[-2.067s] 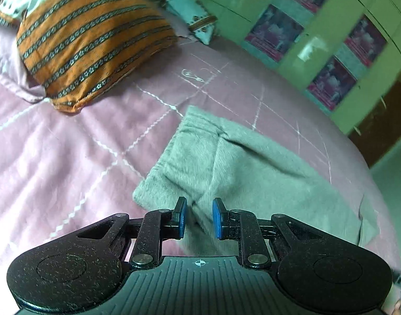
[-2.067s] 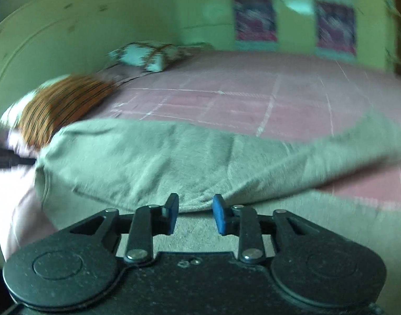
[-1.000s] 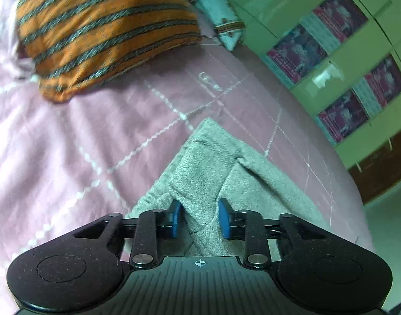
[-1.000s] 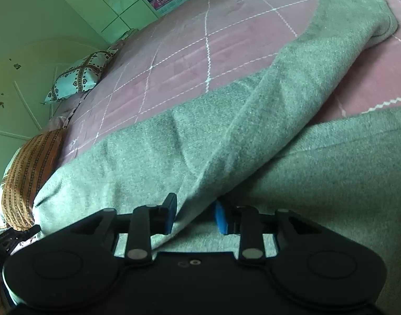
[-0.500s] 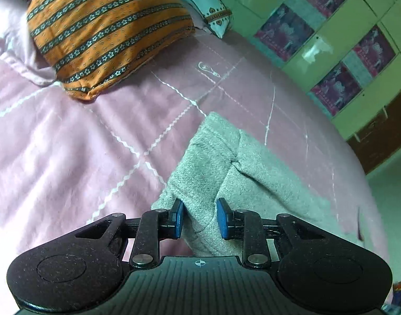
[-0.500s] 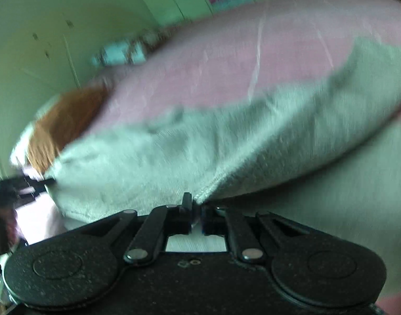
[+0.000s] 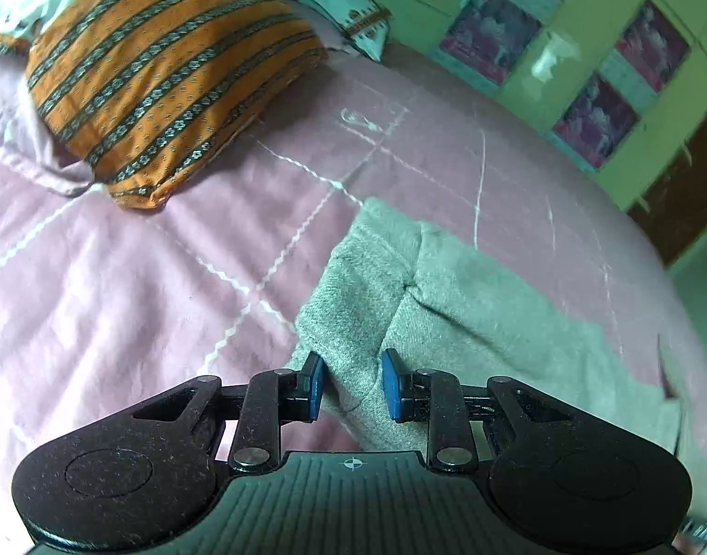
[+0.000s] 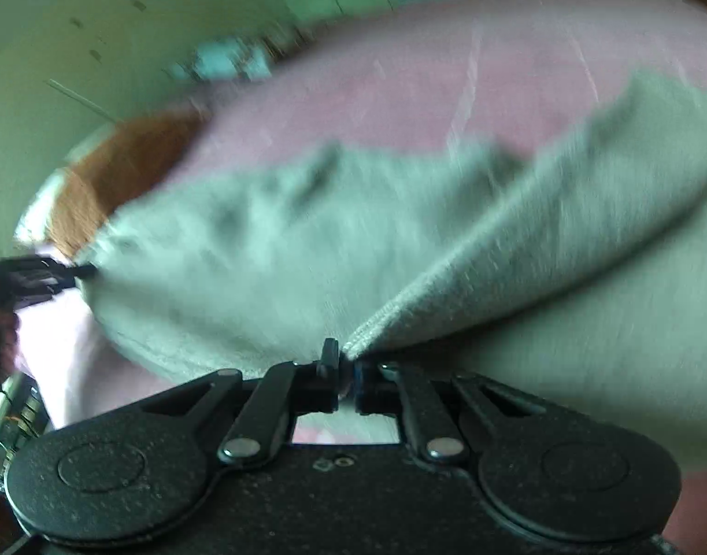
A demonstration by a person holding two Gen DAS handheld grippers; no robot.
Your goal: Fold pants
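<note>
Grey pants point(image 7: 469, 323) lie on a pink bedspread point(image 7: 122, 277). My left gripper point(image 7: 351, 386) is open, its blue pads on either side of a raised fold at the pants' near edge. In the right wrist view the pants point(image 8: 284, 240) fill the middle, blurred by motion. My right gripper point(image 8: 346, 365) is shut on a pinched edge of the pants, and the cloth rises from it in a taut ridge to the upper right. The left gripper point(image 8: 52, 275) shows at the far left edge of that view, at the pants' other end.
An orange striped pillow point(image 7: 159, 69) and a white patterned pillow point(image 7: 344, 4) lie at the head of the bed. A green wall with posters point(image 7: 594, 69) stands behind. The bed's edge drops off at the right point(image 7: 686, 305).
My right gripper has closed on the pants' edge and lifted it, pulling the cloth taut. My left gripper has stayed open around the fold, drawing back slightly.
</note>
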